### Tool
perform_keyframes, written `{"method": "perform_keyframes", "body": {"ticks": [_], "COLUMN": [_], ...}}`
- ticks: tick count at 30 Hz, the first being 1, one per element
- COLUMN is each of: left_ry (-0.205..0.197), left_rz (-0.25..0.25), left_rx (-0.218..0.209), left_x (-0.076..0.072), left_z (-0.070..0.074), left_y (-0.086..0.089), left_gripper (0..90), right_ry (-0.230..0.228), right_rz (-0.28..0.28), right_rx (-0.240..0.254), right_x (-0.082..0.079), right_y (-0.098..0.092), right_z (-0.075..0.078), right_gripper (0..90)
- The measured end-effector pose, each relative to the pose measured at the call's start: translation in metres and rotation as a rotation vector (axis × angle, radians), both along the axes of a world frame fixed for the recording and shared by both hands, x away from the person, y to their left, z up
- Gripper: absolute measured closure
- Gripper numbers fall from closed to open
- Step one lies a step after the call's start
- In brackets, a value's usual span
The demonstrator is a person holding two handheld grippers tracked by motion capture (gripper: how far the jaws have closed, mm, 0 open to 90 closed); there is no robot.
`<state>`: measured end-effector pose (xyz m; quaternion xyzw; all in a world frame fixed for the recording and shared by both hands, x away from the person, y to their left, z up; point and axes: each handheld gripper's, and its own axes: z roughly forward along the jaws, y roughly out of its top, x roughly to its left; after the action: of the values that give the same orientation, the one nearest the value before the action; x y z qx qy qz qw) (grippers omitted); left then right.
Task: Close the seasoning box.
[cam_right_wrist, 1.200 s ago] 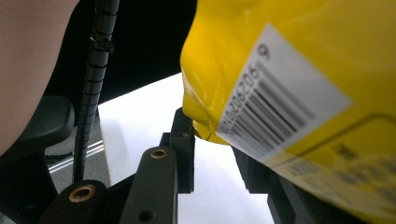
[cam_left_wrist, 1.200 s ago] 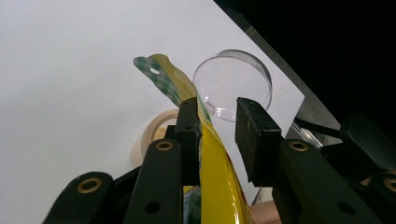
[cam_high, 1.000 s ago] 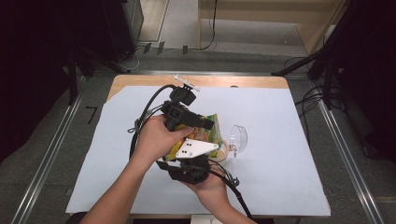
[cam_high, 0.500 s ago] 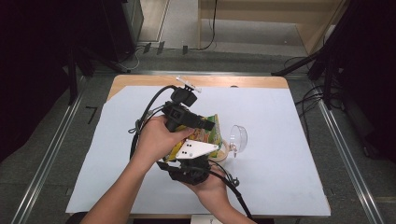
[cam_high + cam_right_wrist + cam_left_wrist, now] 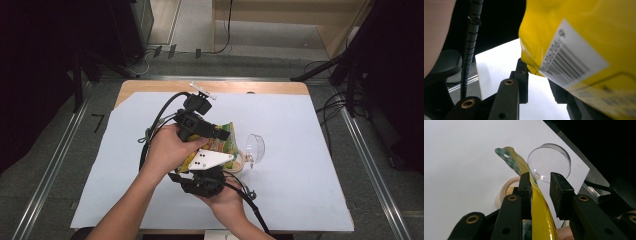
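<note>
I hold a yellow bag (image 5: 220,144) over a jar (image 5: 239,162) near the middle of the table (image 5: 300,150), 1 gripper at each end. The left gripper (image 5: 540,183) has the bag's top edge against 1 jaw, with a gap to the other. The right gripper (image 5: 537,75) has the bag's lower corner between its jaws; I cannot tell whether they pinch it. The jar's clear lid (image 5: 550,162) lies just beside the jar. I judge the step as pouring or opening; next, a firm hold and a tilt toward the jar.
</note>
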<state>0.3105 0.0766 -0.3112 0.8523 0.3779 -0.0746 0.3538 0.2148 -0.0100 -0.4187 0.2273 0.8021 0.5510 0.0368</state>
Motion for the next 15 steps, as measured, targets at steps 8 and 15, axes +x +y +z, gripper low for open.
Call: {"method": "perform_keyframes", "body": {"ticks": [8, 15], "left_ry": [0.019, 0.016], "left_rz": [0.011, 0.004], "left_rx": [-0.012, 0.002], "left_x": [0.0036, 0.0022], "left_z": [-0.0012, -0.0021], "left_y": [0.0034, 0.0022], "left_gripper": [71.0, 70.9], "right_ry": [0.015, 0.014], "right_rz": [0.012, 0.018], "right_rx": [-0.015, -0.020], "right_x": [0.0018, 0.0016], "right_y": [0.0007, 0.0007], "right_z": [0.0027, 0.0009], "right_gripper": [71.4, 71.6]}}
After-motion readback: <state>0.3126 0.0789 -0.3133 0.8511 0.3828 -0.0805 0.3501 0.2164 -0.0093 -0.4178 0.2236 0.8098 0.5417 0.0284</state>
